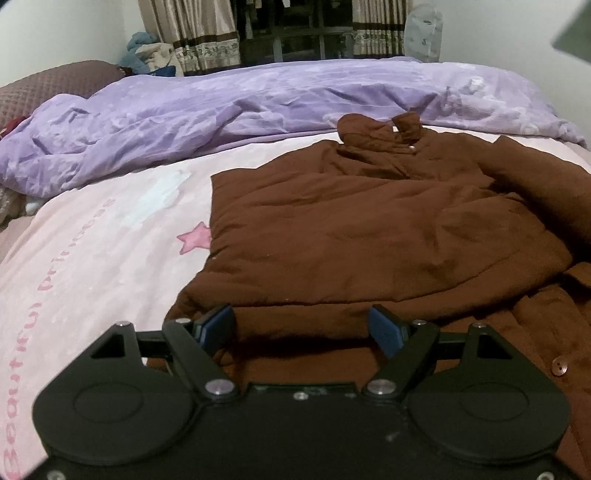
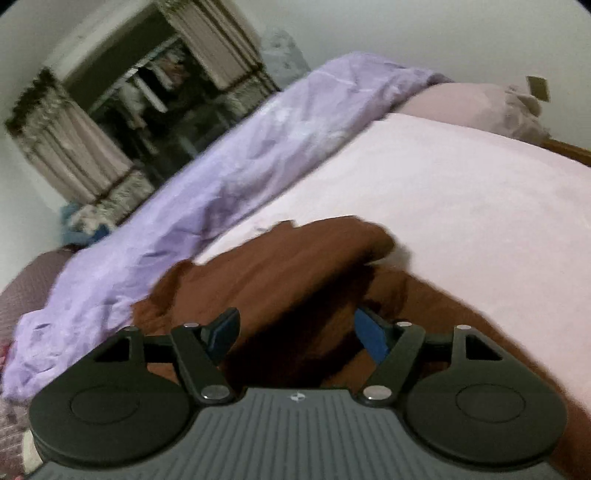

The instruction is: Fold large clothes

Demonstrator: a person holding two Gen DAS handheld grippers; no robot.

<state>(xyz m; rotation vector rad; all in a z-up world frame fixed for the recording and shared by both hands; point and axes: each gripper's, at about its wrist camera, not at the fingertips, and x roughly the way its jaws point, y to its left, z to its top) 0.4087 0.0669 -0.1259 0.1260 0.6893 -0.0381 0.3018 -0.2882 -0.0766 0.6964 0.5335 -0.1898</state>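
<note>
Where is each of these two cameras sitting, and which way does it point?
Left wrist: on the left hand-held gripper, looking level across the bed at the brown coat; its open blue-padded fingers show.
Right wrist: on the right hand-held gripper, rolled sideways over the coat's right side; its open fingers show.
Shared: coat, purple duvet, pink sheet, curtained window.

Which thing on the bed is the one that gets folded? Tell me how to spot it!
Find the big bed with the pink sheet and the crumpled purple quilt along its far side. In front of the quilt lies a brown coat, spread flat on the sheet with its collar towards the quilt. It is the only dark brown thing there; everything around it is pale pink or purple.
</note>
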